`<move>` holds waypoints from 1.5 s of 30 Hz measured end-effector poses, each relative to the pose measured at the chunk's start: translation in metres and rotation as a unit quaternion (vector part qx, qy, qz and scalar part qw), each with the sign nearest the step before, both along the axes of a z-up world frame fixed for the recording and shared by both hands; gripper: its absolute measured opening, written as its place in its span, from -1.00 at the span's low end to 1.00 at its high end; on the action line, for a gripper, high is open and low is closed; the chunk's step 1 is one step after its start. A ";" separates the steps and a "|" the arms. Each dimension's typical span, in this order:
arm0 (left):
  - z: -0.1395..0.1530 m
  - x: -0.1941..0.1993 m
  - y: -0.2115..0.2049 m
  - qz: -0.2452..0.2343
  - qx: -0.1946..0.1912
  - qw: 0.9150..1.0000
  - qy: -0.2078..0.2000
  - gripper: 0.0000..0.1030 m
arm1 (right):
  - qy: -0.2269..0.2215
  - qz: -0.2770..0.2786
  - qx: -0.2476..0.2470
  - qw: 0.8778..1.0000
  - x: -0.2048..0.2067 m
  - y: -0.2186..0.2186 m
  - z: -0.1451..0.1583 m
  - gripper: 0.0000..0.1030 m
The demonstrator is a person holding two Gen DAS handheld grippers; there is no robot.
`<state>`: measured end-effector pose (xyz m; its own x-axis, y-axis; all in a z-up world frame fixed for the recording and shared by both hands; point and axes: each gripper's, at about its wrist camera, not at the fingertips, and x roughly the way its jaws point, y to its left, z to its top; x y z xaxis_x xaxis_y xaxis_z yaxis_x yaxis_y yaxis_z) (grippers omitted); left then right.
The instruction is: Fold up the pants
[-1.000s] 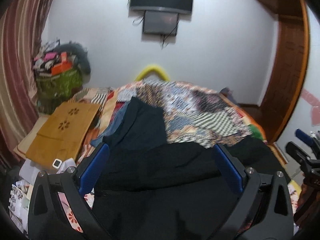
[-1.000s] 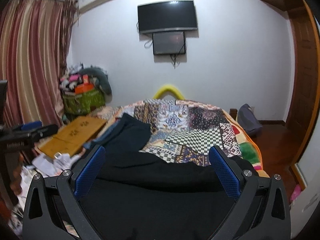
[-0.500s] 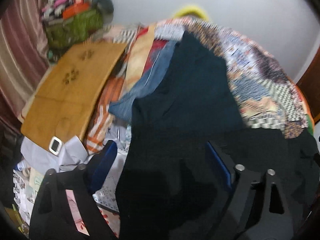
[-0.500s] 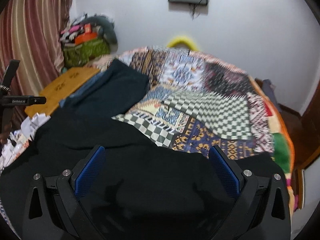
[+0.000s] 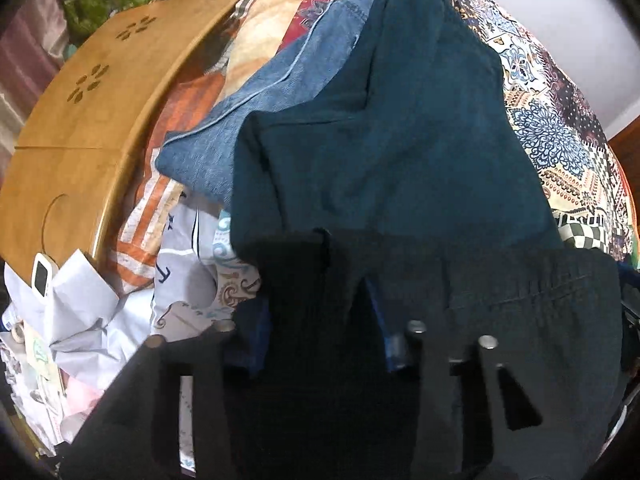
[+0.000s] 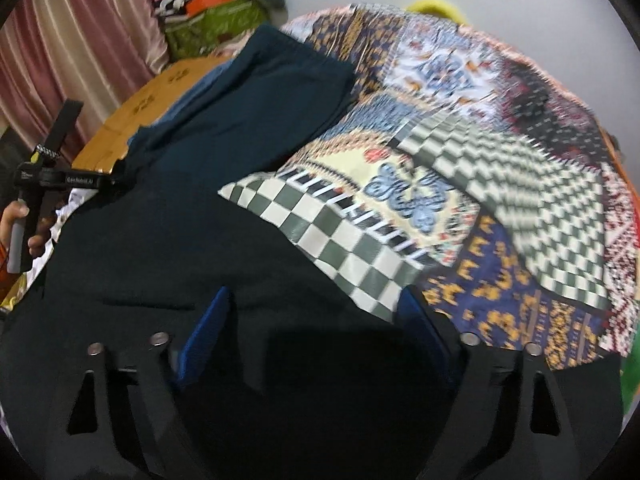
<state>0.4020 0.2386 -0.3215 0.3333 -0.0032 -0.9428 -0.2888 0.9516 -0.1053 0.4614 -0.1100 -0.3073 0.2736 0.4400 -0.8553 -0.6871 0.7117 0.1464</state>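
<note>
Two grippers sit low over the black fabric pants [image 5: 520, 312], which lie spread along the near edge of the patchwork-covered bed [image 6: 480, 184], partly over folded dark teal trousers [image 5: 400, 120] and a folded blue denim garment [image 5: 248, 120].

Furthest left, a rounded wooden board [image 5: 80, 112] leans beside the bed. The left gripper [image 5: 320, 344] straddles a raised ridge of the black cloth, its blue-padded fingers [image 5: 248, 340] close on either side; whether they actually pinch it I cannot tell, since cloth covers the pads. The right gripper [image 6: 312, 320] has its fingers spread wide with flat cloth between them, gripping nothing.

To fold well, I judge each gripper should seize one corner of the waistband edge, taking both layers, and lift evenly.

The pants' legs are cut off below both views, and the right view is blurred.
</note>
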 end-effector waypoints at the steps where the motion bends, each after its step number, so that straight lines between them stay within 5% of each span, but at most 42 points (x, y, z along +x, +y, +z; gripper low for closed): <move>1: 0.001 0.000 -0.003 -0.004 0.011 1.000 -0.003 -0.31 | 0.008 0.002 0.002 1.000 0.002 0.002 -0.004 0.31; 4: 0.006 -0.004 -0.011 -0.015 0.033 0.999 -0.015 -0.53 | 0.001 0.001 0.007 1.000 0.000 0.007 -0.007 0.15; 7: 0.014 -0.008 -0.012 -0.014 0.042 0.999 -0.023 -0.69 | -0.005 -0.005 0.004 1.000 -0.002 0.008 -0.008 -0.24; 11: 0.033 -0.014 -0.011 -0.010 0.065 0.997 -0.044 -0.73 | -0.017 -0.005 -0.010 1.000 -0.006 0.010 -0.007 -0.80; 13: 0.049 -0.016 -0.007 -0.006 0.066 0.996 -0.061 -0.74 | -0.027 -0.005 -0.012 1.000 -0.006 0.009 -0.003 -0.88; 20: 0.109 -0.024 -0.008 -0.006 0.070 0.990 -0.123 -0.76 | -0.107 -0.041 0.025 0.993 -0.015 -0.001 0.052 -0.91; 33: 0.160 -0.137 -0.027 -0.037 0.041 0.985 -0.164 -0.78 | -0.140 -0.024 0.038 0.989 -0.108 -0.026 0.090 -0.91; 45: 0.143 -0.227 -0.025 -0.034 0.032 0.990 -0.132 -0.78 | -0.144 0.006 0.037 0.989 -0.202 -0.027 0.085 -0.91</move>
<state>0.1749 0.2133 -0.1783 0.5686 0.0219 -0.8223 -0.1940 0.9750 -0.1082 0.2596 -0.1374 -0.2227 0.4959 0.5025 -0.7082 -0.7158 0.6983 -0.0057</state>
